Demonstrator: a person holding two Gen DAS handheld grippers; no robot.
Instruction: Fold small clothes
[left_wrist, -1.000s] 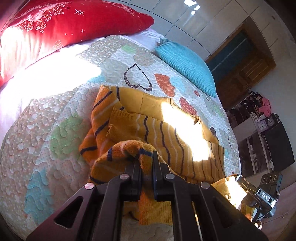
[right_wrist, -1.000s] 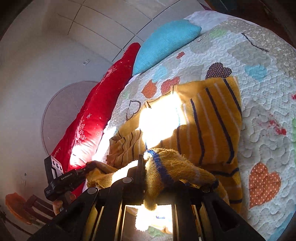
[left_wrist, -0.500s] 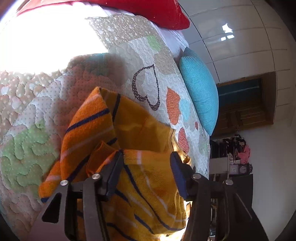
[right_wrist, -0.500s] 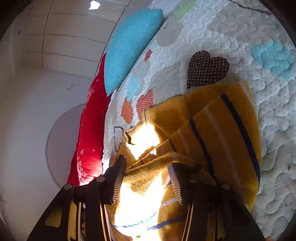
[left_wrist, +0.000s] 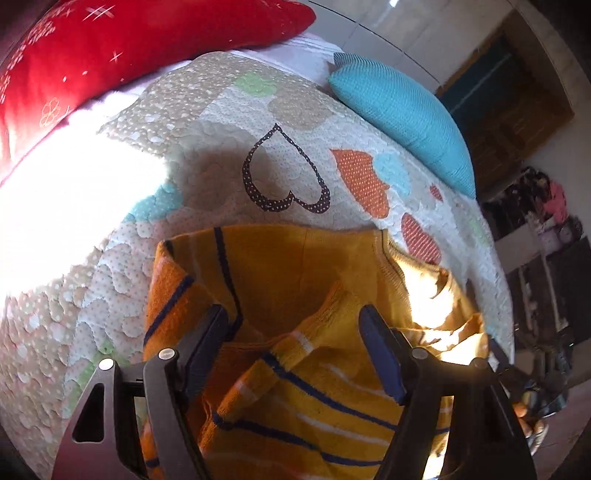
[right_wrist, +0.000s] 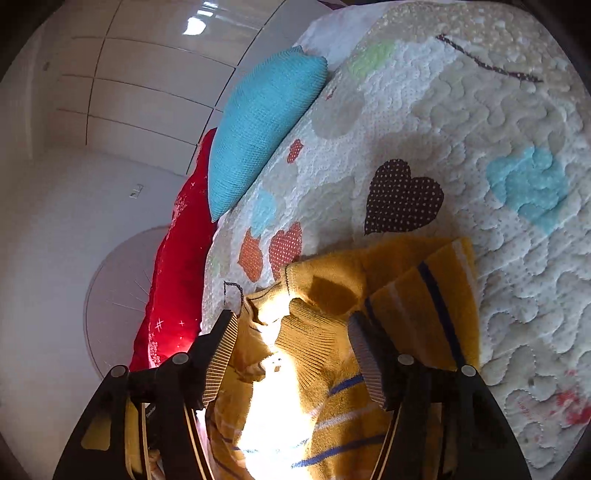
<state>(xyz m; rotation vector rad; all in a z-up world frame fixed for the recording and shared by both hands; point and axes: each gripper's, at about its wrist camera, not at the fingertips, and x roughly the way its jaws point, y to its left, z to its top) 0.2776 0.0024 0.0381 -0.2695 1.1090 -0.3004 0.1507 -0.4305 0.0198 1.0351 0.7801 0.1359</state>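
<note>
A small mustard-yellow knit sweater with navy and white stripes lies folded over on the heart-patterned quilt. My left gripper is open just above it, its jaws straddling a striped fold without holding it. In the right wrist view the same sweater lies below my right gripper, which is open with the ribbed collar between its spread jaws. A bright patch of sunlight falls on the sweater's middle.
A red embroidered pillow and a turquoise cushion lie at the far edge of the bed; both also show in the right wrist view, the red pillow and the cushion. A wooden door and shelves stand at the right.
Both grippers were shut on the sweater's hem one second ago. They carried it over the sweater's body, opened and let it go, and now stay open above the folded cloth.
</note>
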